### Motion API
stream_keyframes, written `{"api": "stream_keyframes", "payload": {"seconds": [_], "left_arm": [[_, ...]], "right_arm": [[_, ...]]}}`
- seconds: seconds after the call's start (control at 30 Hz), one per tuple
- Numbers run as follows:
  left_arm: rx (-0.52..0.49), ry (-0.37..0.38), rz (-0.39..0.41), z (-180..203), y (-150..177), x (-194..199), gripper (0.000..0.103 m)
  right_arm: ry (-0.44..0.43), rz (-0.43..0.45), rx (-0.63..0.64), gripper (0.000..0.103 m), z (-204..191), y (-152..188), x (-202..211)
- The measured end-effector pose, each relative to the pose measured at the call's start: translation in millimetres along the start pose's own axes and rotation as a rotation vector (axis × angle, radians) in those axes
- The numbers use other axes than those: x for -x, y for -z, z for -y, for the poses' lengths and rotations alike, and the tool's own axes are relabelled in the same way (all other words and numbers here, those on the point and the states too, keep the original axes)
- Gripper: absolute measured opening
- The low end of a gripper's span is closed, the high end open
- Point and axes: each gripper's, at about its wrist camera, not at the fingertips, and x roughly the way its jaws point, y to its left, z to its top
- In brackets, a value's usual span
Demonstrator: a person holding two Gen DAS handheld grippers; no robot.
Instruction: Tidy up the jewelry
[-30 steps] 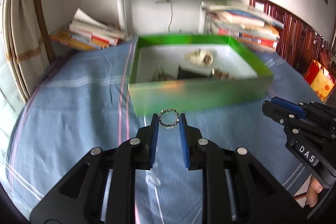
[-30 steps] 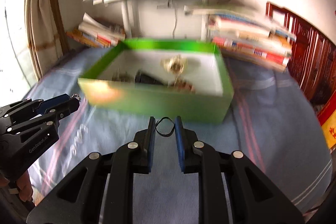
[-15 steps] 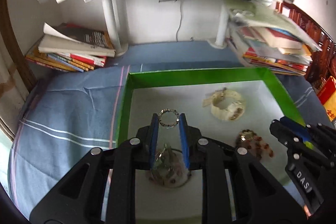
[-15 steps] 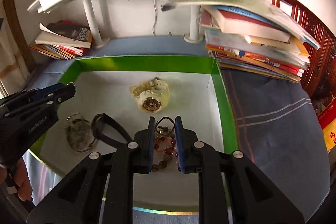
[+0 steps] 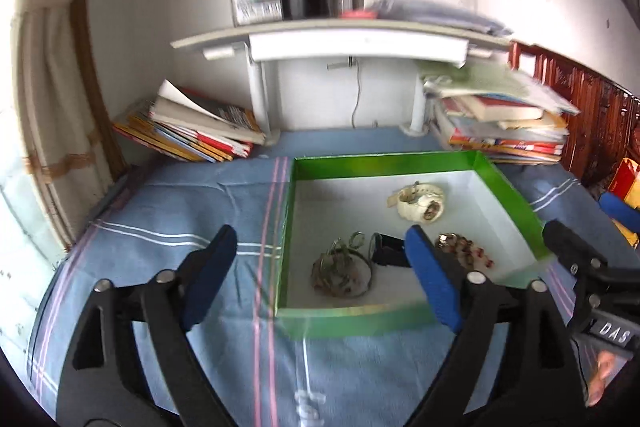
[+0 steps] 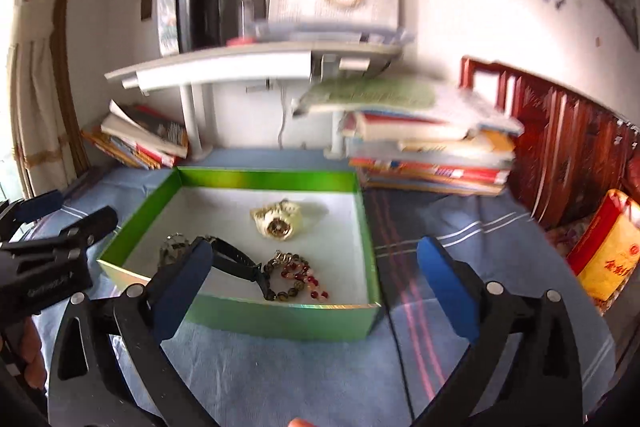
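Left gripper (image 5: 318, 253): jaws spread wide and opening, nothing clamped between the blue pads (image 5: 434, 287). Right gripper (image 6: 314, 279): same, jaws wide and opening, empty.

Just ahead of both, green box (image 5: 352, 317) on blue striped cloth (image 5: 180, 219). Inside, nearest the left claw: tangle of metal bangles (image 5: 340, 269), small ring (image 5: 356, 239) at its far edge. Dark strap (image 6: 236, 259) beside it, then red-and-brown bead bracelet (image 6: 296, 275) ahead of the right claw. Cream watch (image 6: 278, 219) farther back. Book stacks (image 6: 428, 155) beyond.
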Motion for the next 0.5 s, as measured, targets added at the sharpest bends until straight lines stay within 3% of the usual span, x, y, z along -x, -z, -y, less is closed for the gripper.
{"api": "stream_keyframes", "payload": {"seconds": [0.13, 0.33, 0.5], "left_arm": [[0.027, -0.039, 0.096, -3.5, 25.8, 55.2, 0.099], [0.009, -0.020, 0.105, -7.3, 40.8, 90.7, 0.099], [0.016, -0.007, 0.124, -7.3, 41.0, 99.8, 0.099]], "right_arm": [[0.033, 0.046, 0.034, 0.100, 1.1, 8.1, 41.3], [0.013, 0.070, 0.001, 0.100, 7.5, 20.4, 73.9], [0.001, 0.065, 0.022, 0.100, -4.2, 25.1, 77.7]]}}
